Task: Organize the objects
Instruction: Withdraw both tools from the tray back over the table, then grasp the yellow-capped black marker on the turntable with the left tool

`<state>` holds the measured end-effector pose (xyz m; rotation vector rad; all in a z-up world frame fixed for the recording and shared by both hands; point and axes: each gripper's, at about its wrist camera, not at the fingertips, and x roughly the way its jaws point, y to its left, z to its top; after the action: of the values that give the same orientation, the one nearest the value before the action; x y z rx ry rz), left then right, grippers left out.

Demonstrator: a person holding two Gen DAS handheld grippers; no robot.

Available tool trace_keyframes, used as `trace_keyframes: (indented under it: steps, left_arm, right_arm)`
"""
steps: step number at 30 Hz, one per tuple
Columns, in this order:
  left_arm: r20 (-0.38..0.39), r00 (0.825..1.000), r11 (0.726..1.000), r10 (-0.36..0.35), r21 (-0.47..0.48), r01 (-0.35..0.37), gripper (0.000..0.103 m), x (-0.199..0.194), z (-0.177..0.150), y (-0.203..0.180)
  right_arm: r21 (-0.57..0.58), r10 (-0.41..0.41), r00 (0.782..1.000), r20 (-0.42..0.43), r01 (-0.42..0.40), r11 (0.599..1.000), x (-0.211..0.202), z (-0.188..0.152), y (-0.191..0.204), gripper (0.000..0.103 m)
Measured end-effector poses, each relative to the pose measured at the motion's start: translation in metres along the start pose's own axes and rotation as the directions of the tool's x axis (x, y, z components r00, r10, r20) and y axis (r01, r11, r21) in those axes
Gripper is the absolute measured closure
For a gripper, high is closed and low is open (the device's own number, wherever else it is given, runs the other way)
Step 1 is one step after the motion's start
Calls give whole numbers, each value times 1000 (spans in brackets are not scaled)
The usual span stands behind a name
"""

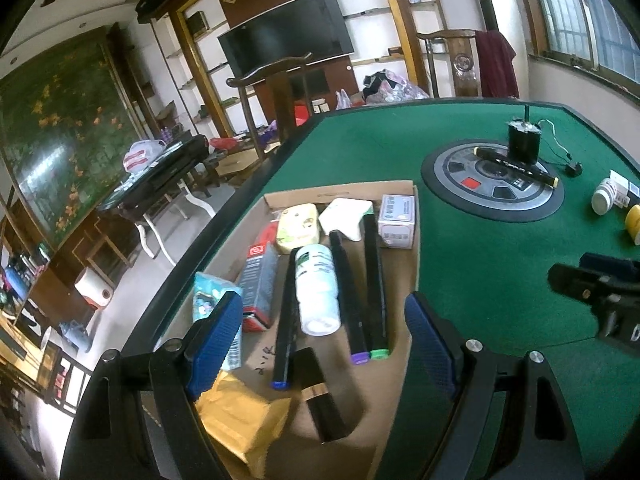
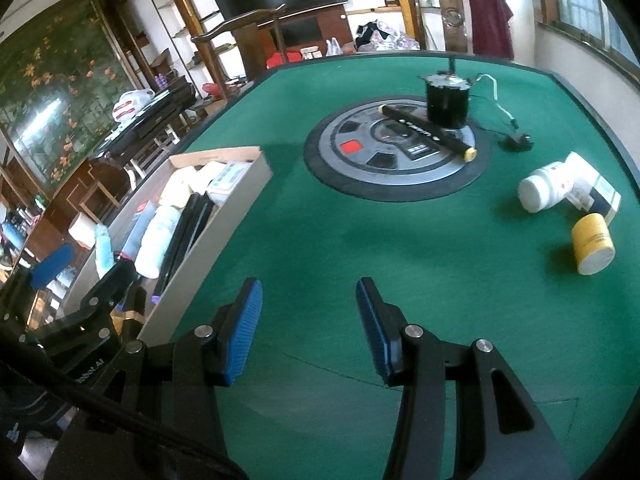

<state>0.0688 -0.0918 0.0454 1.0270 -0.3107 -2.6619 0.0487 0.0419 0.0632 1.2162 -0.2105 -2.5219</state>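
Note:
A shallow cardboard box lies at the left edge of the green table. It holds black markers, a white bottle, small packets and boxes. My left gripper hangs open over the box's near end, nothing between its blue pads. My right gripper is open over bare green felt, empty. Loose on the table lie a black marker with a yellow cap, a white bottle, a small box and a yellow jar.
A round grey panel sits in the table's middle, with a black cylinder and its wire on the far side. Wooden chairs stand behind the table's far edge. The table edge runs close along the box's left side.

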Motion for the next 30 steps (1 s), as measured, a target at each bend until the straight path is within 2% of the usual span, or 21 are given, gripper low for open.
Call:
trace_keyframes:
  steps: [4,8,12,15,16,17,19,22,25,27,29,30]
  left_arm:
    - [-13,1000,1000,-14,19,14,24,4,4,-9]
    - [-26,998,998,-57,38,58,24,8,13,-21]
    - [-31,984,983,-174,50,175,24,9,34,-36]
    - [-41,953,950,-301,77,303,25,12,57,-57]
    - [-54,934,929,-353,99,357,25,15,66,-71]
    - [-63,923,915,-380,119,385,25,18,71,-81]
    - [-88,902,885,-422,177,431,25,28,81,-108]
    - [-96,887,858,-452,226,461,25,35,91,-141]
    - [-104,853,823,-511,229,520,25,37,105,-165]
    - [-104,860,834,-500,209,510,25,40,115,-174]
    - [-124,875,870,-469,106,481,25,57,130,-173]
    - [-143,874,879,-465,42,475,25,68,135,-171]
  right_arm:
    - [30,-23,1000,7,23,999,-7,8,-21,56]
    - [83,-53,998,41,49,995,-21,25,-52,56]
    - [173,-144,984,102,125,977,-42,50,-102,56]
    - [252,-209,969,132,171,952,-54,67,-141,52]
    - [282,-223,965,139,178,943,-57,70,-155,52]
    - [310,-231,962,143,178,934,-59,72,-169,52]
    - [352,-231,962,147,167,921,-61,71,-186,52]
    - [408,-212,966,145,137,903,-59,64,-209,52]
    - [448,-205,973,110,135,884,-53,59,-227,52]
    - [477,-205,973,103,133,869,-52,55,-236,52]
    - [497,-198,975,105,121,859,-54,53,-242,52]
    - [500,-199,974,108,120,858,-56,52,-243,52]
